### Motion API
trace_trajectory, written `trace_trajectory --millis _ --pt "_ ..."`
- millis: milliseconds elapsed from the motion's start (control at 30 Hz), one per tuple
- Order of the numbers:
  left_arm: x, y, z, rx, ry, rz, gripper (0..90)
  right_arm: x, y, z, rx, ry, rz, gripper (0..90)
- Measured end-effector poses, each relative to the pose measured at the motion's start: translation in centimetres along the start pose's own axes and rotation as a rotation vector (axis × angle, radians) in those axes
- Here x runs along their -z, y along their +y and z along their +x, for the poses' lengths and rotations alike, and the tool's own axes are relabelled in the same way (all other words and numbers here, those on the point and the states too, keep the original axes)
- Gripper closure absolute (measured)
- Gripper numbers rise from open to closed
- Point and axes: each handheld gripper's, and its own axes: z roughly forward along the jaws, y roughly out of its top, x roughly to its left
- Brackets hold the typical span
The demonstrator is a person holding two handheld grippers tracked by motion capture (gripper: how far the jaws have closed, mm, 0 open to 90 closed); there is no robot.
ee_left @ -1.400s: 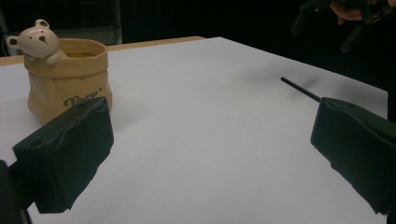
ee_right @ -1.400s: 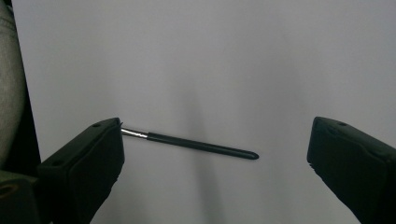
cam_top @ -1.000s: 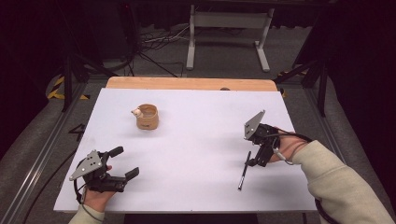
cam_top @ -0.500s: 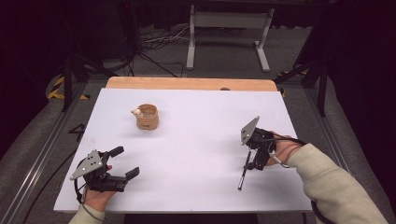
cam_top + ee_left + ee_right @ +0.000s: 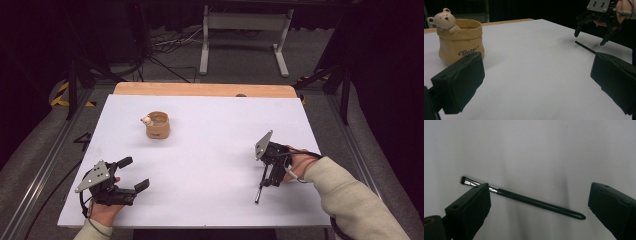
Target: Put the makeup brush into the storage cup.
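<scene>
Black slim brush (silver ferrule, short dark bristles) lies between the right gripper's spread jaws.

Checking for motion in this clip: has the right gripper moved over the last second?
Yes. The right gripper has come toward the near edge of the table, away from the bear pot, and now hangs open over the brush.

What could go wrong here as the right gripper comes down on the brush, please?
1. The brush is thin and lies flat on the table; the open right gripper may slip off it or knock it aside.
2. It lies slanted between the jaws, so a grip might land on the metal ferrule near the bristles and tilt the brush.
3. The bear pot stands far across the table, so a loose grip could drop the brush on the way.
</scene>
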Motion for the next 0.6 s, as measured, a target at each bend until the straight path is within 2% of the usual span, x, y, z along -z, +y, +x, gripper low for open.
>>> trace_trajectory --millis 533,600 --pt "0.0 0.0 0.0 0.001 0.001 0.000 0.1 -1.1 -0.3 0.1 0.005 0.018 0.047 5.8" --pt "0.0 0.0 0.0 0.007 0.001 0.001 0.1 -1.3 -0.3 0.1 0.002 0.019 0.068 6.2"
